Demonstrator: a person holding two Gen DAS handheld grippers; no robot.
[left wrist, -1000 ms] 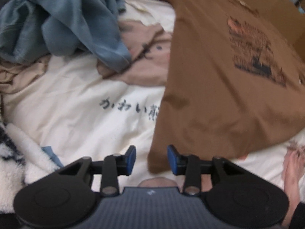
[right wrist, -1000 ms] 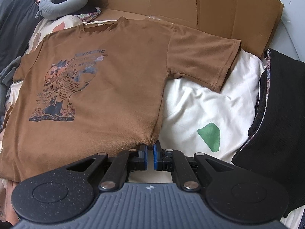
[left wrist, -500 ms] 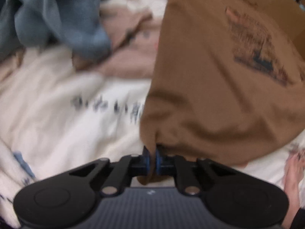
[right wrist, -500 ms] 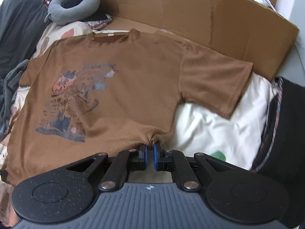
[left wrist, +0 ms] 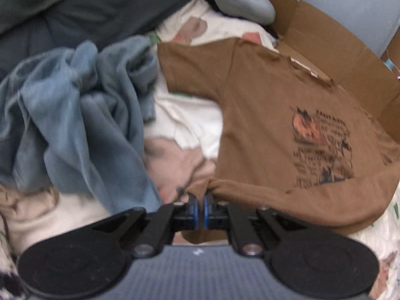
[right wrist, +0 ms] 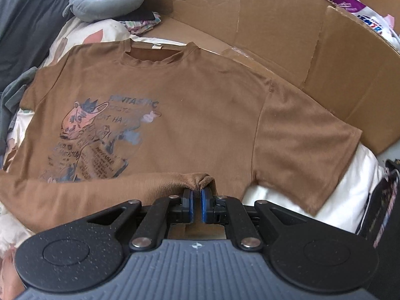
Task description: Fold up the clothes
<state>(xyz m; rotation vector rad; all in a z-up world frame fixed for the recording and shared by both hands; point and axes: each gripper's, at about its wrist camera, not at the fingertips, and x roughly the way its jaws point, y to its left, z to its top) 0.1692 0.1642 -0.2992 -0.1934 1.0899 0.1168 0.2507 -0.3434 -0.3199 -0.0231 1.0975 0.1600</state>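
Observation:
A brown T-shirt (right wrist: 205,115) with a blue and pink print lies face up on a cream printed bedsheet, collar toward the cardboard. Its bottom hem is lifted and rolled toward the chest. My right gripper (right wrist: 196,195) is shut on the hem's right corner. In the left wrist view the same brown T-shirt (left wrist: 270,130) shows, and my left gripper (left wrist: 199,197) is shut on the hem's left corner, which hangs pinched between the blue pads.
A crumpled blue garment (left wrist: 82,115) lies left of the shirt, dark bedding (left wrist: 75,12) beyond it. A cardboard wall (right wrist: 287,40) rings the far side. A grey neck pillow (right wrist: 105,0) sits at the back left. Dark folded fabric (right wrist: 385,212) lies at the right.
My left gripper closed on the shirt's hem corner and lifted it. Both grippers carried the hem away from the near edge toward the collar, so the lower part now folds over.

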